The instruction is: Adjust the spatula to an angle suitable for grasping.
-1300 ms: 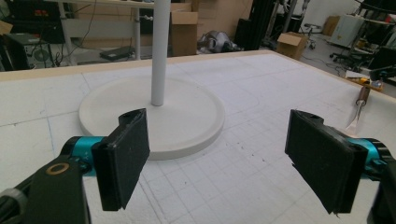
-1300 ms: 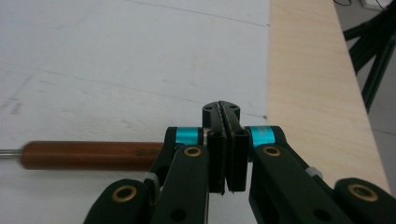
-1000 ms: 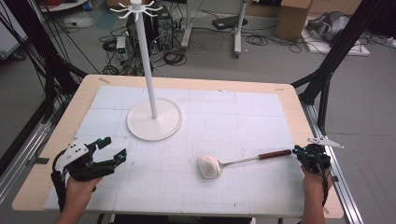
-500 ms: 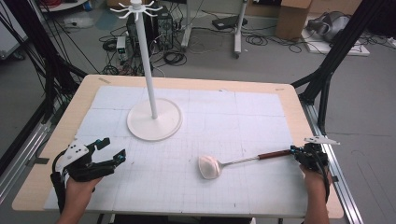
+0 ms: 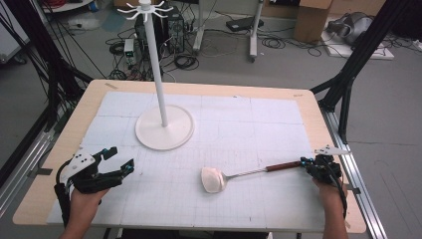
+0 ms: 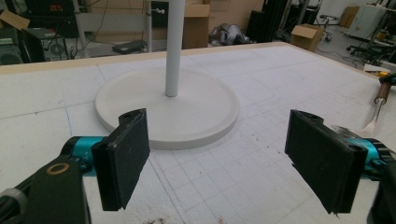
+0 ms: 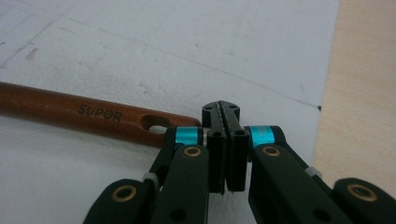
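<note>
High view, ladle point(image 5: 234, 176): lower middle of frame, flat on counter point(image 5: 259, 124), white bowl left, brown handle toward lower right.
Right claw point(image 5: 318, 167): pressed together, empty, tips just beside handle end with its hanging hole point(image 7: 156, 122).
Left claw point(image 5: 110, 164): spread wide, empty, lower left, facing hook stand point(image 5: 163, 124).
Step in hand, judged: gripping the handle.
Advice: spread first, straddle wood short of hole, pinch squarely, leave hole free for hook.

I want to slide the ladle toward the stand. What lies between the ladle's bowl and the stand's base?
Nothing: in the high view, bare white mat separates the ladle's bowl from the stand's base.
</note>
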Tool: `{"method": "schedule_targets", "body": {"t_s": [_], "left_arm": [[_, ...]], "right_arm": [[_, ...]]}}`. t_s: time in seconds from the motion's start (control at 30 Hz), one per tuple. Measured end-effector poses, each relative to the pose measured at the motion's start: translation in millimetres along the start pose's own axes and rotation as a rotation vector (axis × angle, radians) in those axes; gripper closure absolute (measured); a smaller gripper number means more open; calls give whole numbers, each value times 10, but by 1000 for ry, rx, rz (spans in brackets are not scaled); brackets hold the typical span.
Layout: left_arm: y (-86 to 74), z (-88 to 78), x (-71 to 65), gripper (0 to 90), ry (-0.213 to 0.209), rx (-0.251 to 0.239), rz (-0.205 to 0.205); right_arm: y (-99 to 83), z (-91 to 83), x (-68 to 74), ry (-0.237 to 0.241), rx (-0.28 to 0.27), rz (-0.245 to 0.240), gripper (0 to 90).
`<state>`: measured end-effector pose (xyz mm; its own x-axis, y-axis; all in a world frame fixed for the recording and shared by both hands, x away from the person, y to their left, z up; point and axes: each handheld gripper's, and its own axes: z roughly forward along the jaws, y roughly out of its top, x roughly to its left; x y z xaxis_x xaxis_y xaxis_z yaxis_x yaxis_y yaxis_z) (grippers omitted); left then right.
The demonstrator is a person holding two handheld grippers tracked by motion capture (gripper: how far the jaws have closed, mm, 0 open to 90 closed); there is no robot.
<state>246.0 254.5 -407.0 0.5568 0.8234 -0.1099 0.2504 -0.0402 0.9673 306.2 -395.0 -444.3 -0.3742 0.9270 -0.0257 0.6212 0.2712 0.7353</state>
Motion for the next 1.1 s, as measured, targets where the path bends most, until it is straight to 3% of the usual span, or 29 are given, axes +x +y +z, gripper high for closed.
{"method": "schedule_targets", "body": {"t_s": [0.2, 0.63, 0.8, 0.83, 0.9, 1.1], "left_arm": [[-2, 19, -4, 222, 3, 4, 0], [7, 32, -20, 224, -6, 6, 7], [11, 29, -15, 224, -3, 4, 10], [11, 28, -14, 223, -4, 3, 8], [12, 19, -9, 224, 0, 2, 8], [12, -8, 1, 224, 1, -1, 2]], "right_arm": [[26, 23, 99, 48, -6, -41, 891], [181, 124, 532, 109, 17, -117, 891], [237, 177, 672, 154, 23, -152, 892], [252, 181, 708, 155, 27, -155, 891], [268, 163, 755, 113, 32, -164, 891], [177, -96, 501, -23, -54, 38, 891]]}}
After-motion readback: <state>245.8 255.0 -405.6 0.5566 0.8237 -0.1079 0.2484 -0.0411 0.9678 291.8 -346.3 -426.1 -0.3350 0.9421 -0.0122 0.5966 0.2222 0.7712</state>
